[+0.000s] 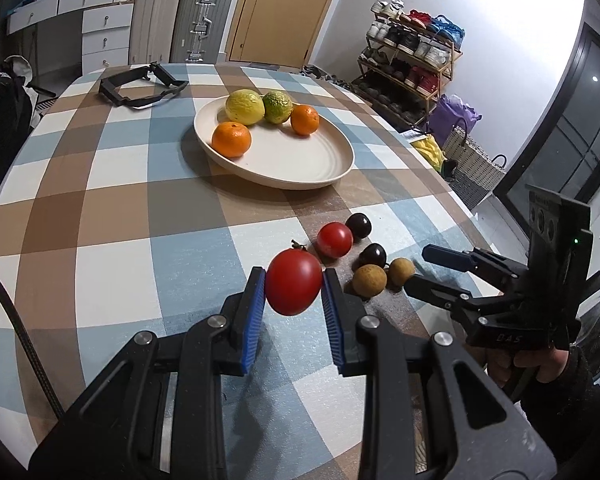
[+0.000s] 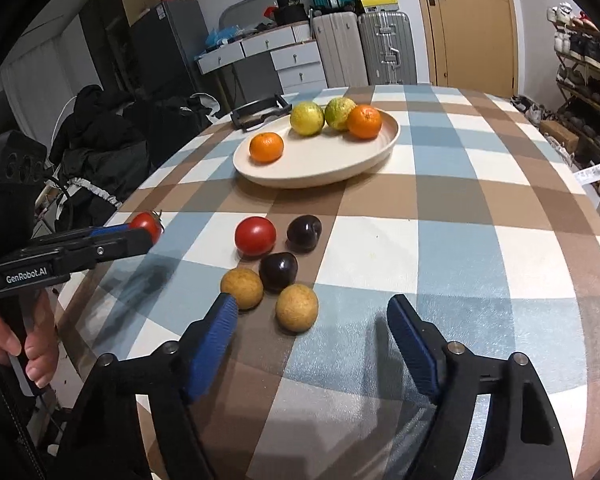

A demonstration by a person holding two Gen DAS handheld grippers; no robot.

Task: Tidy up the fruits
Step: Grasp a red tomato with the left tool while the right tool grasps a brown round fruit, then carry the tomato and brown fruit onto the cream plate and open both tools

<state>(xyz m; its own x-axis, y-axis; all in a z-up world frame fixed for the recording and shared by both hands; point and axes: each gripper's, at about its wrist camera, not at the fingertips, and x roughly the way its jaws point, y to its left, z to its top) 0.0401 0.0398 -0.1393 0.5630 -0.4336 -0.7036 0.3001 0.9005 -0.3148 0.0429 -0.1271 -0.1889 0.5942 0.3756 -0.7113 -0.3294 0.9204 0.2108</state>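
My left gripper (image 1: 293,286) is shut on a red tomato (image 1: 293,287) and holds it above the checked tablecloth; the tomato also shows in the right wrist view (image 2: 147,225). A second tomato (image 1: 334,239), two dark cherries (image 1: 359,225) and two tan longans (image 1: 369,280) lie in a cluster on the cloth. My right gripper (image 2: 312,312) is open and empty, just in front of the longans (image 2: 297,307). A cream plate (image 1: 300,164) farther back holds two oranges (image 1: 231,139), a lemon (image 1: 245,107) and a green citrus (image 1: 277,107).
A black strap-like frame (image 1: 140,86) lies at the table's far left. Suitcases, drawers and a door stand behind the table, a shoe rack (image 1: 412,60) to the right. A chair piled with dark clothes (image 2: 100,148) stands left of the table.
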